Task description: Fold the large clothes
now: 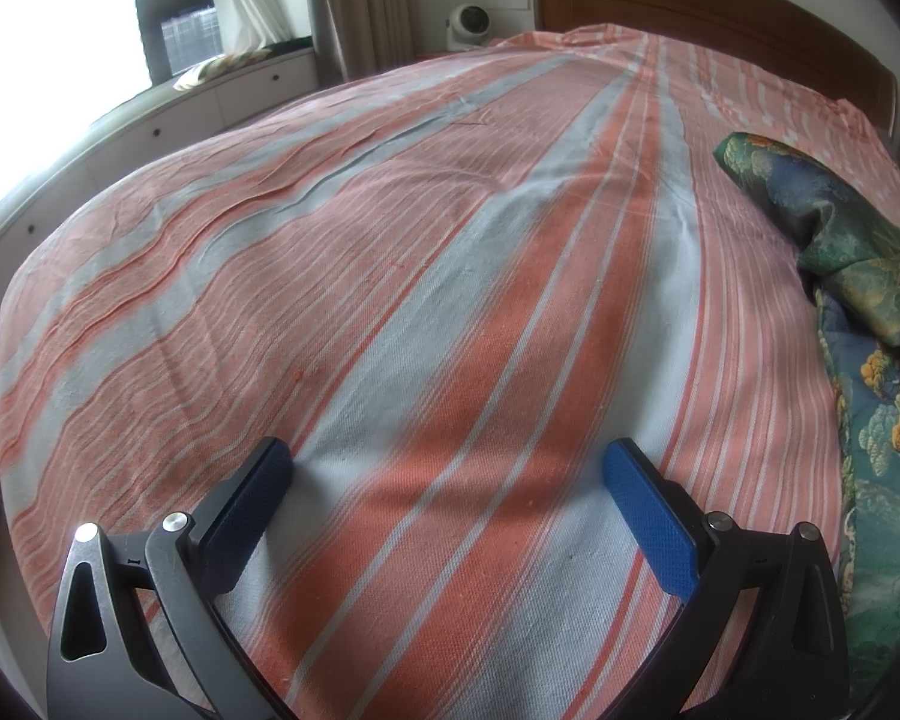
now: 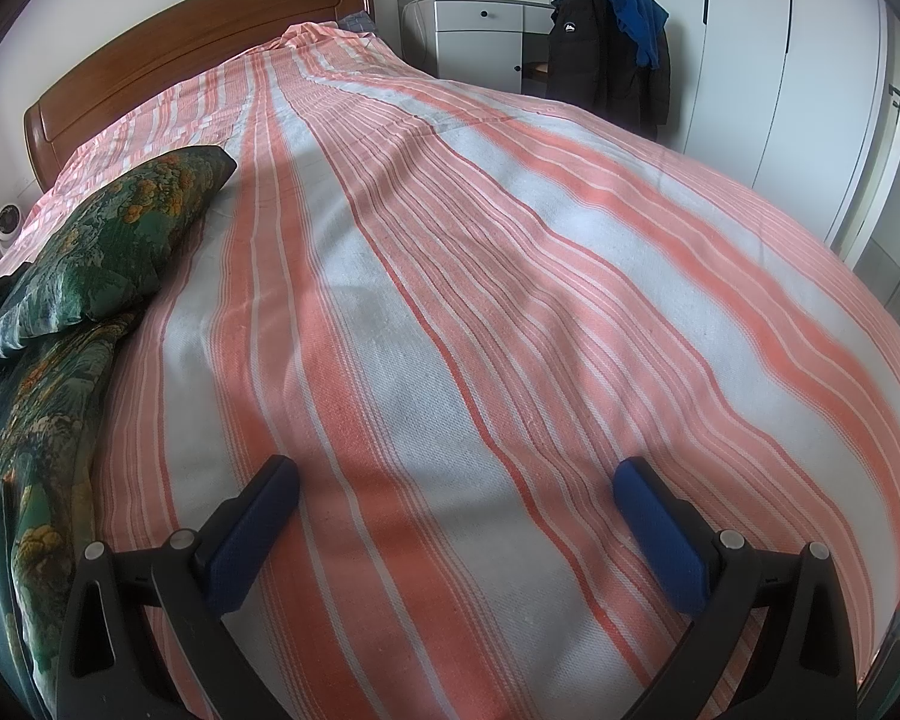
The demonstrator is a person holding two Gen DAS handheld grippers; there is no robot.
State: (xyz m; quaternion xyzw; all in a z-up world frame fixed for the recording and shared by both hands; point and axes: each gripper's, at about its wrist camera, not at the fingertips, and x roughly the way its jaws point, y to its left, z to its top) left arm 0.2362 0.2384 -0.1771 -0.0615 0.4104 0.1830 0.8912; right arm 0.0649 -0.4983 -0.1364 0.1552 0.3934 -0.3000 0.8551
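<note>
Hovering over a striped bed sheet [image 1: 450, 276], both grippers, left [image 1: 448, 465] and right [image 2: 456, 480], hold their fingers wide apart, empty; a green floral garment [image 2: 90, 252] lies at frame edge.

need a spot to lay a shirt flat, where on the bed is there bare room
Most of the orange and white striped bedspread is bare, from the open right gripper and open left gripper up to the brown wooden headboard. Only the strip under the crumpled green floral quilt is crowded.
</note>
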